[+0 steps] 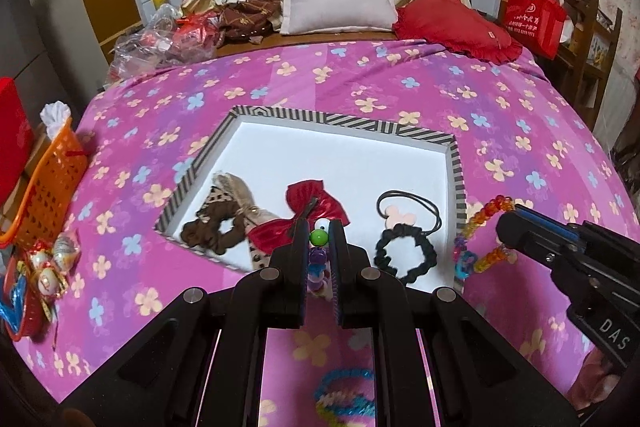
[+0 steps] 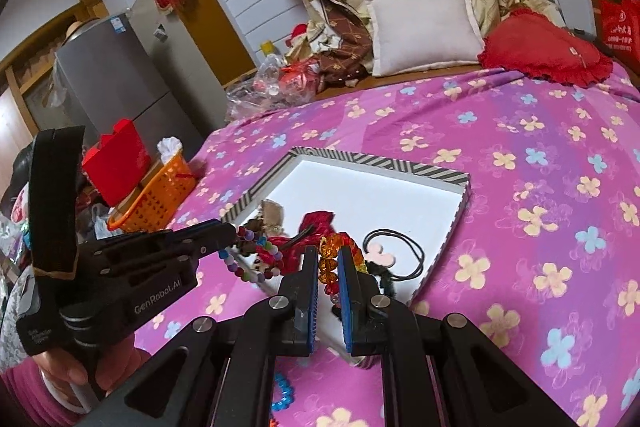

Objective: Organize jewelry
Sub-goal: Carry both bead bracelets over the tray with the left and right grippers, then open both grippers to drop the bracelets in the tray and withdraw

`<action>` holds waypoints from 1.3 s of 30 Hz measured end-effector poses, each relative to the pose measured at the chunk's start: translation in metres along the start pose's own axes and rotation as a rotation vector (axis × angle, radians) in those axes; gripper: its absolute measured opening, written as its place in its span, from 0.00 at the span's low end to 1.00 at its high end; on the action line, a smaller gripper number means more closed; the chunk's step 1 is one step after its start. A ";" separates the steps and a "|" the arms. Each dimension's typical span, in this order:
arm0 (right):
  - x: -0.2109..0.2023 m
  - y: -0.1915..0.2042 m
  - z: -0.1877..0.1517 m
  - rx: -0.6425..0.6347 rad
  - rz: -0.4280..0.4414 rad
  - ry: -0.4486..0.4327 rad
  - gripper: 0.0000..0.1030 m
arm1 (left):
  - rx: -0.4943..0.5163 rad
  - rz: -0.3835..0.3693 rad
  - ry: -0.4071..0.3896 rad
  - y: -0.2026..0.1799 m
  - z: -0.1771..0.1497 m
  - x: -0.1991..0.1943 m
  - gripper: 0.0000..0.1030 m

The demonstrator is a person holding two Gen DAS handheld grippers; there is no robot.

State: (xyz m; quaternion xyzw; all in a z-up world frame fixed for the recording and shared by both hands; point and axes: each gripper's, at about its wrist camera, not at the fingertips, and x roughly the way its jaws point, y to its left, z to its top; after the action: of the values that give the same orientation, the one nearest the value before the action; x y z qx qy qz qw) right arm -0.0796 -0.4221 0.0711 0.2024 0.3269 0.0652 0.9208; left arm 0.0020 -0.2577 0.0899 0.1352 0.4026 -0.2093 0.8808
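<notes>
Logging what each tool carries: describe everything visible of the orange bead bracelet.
The orange bead bracelet is a strand of translucent faceted beads, orange and amber with some red, glassy or plastic-looking. The right hand-held gripper is shut on it, holding it above the near right edge of the striped tray. From the left wrist view it hangs in loops.

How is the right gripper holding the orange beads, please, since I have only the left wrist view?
Observer: The right gripper has its jaws shut on the orange bead bracelet, which is pinched between them over the near part of the striped tray.
Operator: Thank you. And how does my own bracelet hang?
Observer: The mixed-colour bead bracelet dangles as an open loop below the left gripper, over the tray's near left edge.
</notes>
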 end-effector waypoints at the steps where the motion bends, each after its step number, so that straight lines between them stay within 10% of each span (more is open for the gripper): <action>1: 0.003 -0.003 0.001 0.006 -0.001 0.004 0.09 | 0.000 -0.001 0.005 -0.002 0.001 0.004 0.08; 39: 0.142 -0.006 0.011 0.002 -0.016 0.186 0.09 | -0.099 0.067 0.170 0.044 -0.019 0.104 0.08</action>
State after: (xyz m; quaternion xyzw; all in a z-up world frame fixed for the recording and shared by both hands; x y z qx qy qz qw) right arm 0.0379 -0.3952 -0.0049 0.1937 0.4127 0.0760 0.8868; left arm 0.0719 -0.2385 0.0011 0.1222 0.4811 -0.1471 0.8556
